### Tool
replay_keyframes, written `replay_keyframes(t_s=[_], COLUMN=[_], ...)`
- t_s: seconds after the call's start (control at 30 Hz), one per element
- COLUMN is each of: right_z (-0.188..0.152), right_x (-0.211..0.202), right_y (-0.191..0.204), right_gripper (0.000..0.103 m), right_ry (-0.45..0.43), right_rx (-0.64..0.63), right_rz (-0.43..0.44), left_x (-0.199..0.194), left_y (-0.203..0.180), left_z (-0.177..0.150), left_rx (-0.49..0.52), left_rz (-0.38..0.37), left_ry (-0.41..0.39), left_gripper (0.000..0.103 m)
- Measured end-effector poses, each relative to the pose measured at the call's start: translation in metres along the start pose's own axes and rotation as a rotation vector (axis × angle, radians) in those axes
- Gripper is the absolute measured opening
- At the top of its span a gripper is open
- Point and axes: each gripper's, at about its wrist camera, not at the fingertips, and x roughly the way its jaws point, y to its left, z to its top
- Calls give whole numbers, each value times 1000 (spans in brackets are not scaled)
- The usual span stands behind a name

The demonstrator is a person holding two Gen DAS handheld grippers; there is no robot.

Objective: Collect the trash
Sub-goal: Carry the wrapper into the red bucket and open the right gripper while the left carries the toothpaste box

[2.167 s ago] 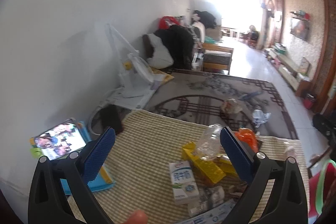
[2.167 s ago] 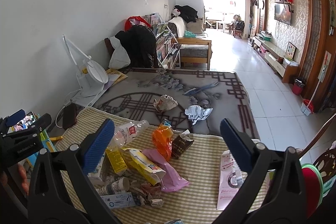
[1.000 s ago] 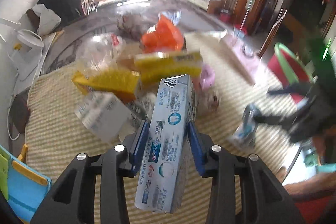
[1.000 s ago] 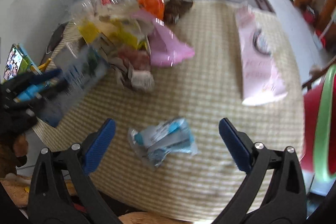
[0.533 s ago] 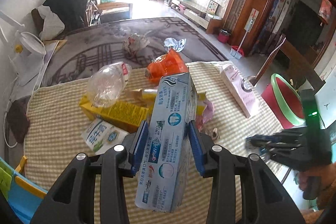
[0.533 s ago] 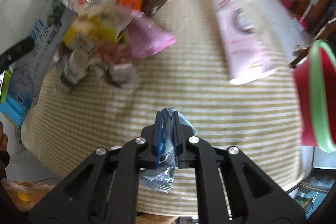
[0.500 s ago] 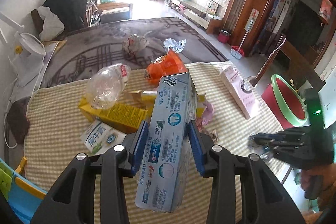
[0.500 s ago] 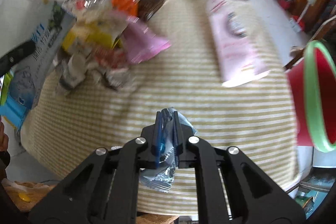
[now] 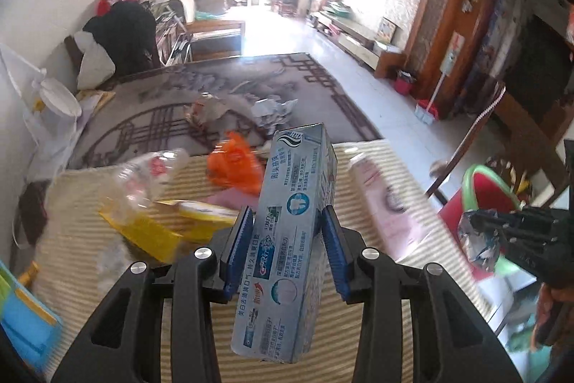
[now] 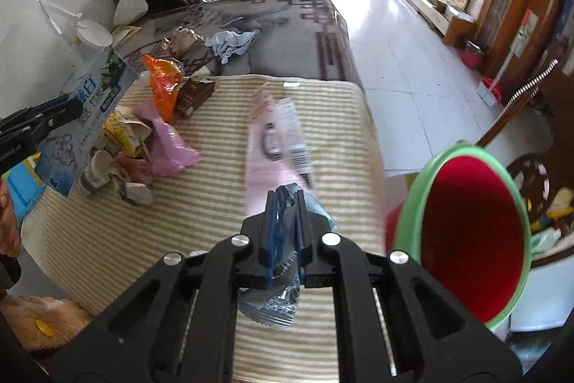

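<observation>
My left gripper (image 9: 287, 225) is shut on a long blue-and-white toothpaste box (image 9: 287, 257), held upright above the table; from the right wrist view the same toothpaste box (image 10: 86, 124) shows at the left edge. My right gripper (image 10: 286, 203) is shut on a crumpled blue-and-silver foil wrapper (image 10: 276, 297), lifted off the cloth. In the left wrist view that foil wrapper (image 9: 479, 239) hangs at the right in front of the bin. A red bin with a green rim (image 10: 470, 236) stands just right of the table, close to my right gripper.
On the striped tablecloth (image 10: 125, 232) lie a pink flat packet (image 10: 276, 146), a pink bag (image 10: 165, 146), an orange bag (image 10: 163, 81), yellow cartons (image 9: 150, 232) and a clear bottle (image 9: 143, 178). A patterned rug with crumpled paper (image 9: 272, 110) lies beyond. A chair (image 10: 538, 189) stands behind the bin.
My right gripper closed on the foil wrapper and lifted it rightward toward the bin. My left gripper carried the toothpaste box up and rightward, still gripped.
</observation>
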Motion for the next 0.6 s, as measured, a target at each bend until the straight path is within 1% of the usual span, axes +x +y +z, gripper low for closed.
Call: replay_keyframes(t_s=[0.07, 0.13, 0.2, 0.3, 0.43, 0.6], right_z=[2, 3, 2, 0, -5, -13], right_x=[-2, -4, -8, -10, -9, -3], right_y=[-19, -41, -62, -90, -127, -160], right_gripper=[10, 10, 10, 10, 10, 10], right_ry=[-1, -1, -1, 3, 19, 53], right_rx=[-26, -49, -70, -86, -78, -58], right_rz=[5, 14, 19, 18, 4, -18], left_x=[4, 6, 8, 10, 9, 10], left_y=[-24, -43, -60, -93, -121, -150], left_z=[0, -3, -4, -6, -4, -1], left_rx=[-22, -57, -70, -62, -43, -13], left_rz=[27, 27, 34, 47, 53, 25], left_ry=[-7, -7, -4, 2, 2, 10], left_gripper=[37, 37, 37, 37, 37, 37])
